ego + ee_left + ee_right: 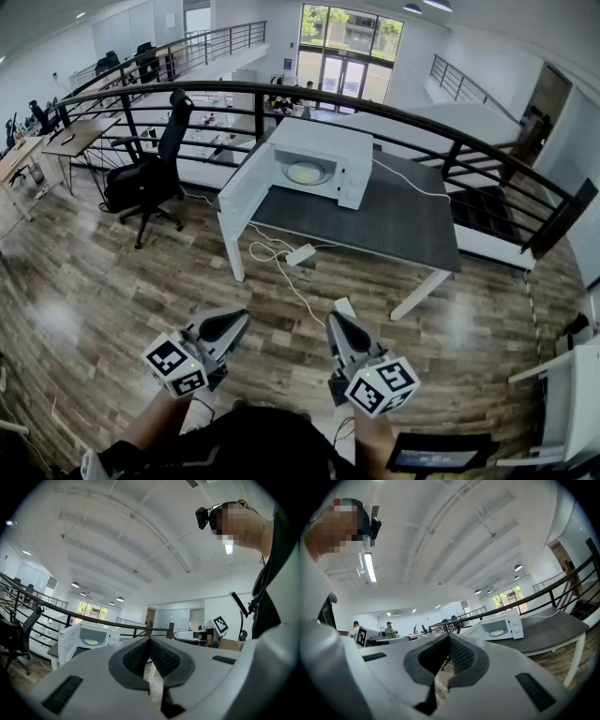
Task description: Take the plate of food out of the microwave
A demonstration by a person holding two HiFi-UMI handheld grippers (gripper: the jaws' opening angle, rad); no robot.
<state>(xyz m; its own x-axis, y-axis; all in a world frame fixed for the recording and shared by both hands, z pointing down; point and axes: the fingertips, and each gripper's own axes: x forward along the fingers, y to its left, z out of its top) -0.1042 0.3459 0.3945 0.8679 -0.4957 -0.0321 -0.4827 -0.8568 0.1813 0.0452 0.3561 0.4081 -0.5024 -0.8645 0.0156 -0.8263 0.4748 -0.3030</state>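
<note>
A white microwave (314,161) stands on a grey table (394,220) with its door (246,192) swung open to the left. Inside lies a plate of pale food (307,172). The microwave (89,638) shows small and far in the left gripper view, and the microwave (502,626) likewise in the right gripper view. My left gripper (242,320) and right gripper (335,322) are held low near my body, well short of the table. Both are shut with nothing between the jaws, and their tips point up and forward.
A black office chair (150,178) stands left of the table. A white power strip (300,254) and cable lie on the wood floor under the table's front edge. A curved black railing (412,127) runs behind the table. A white stand (567,403) is at the far right.
</note>
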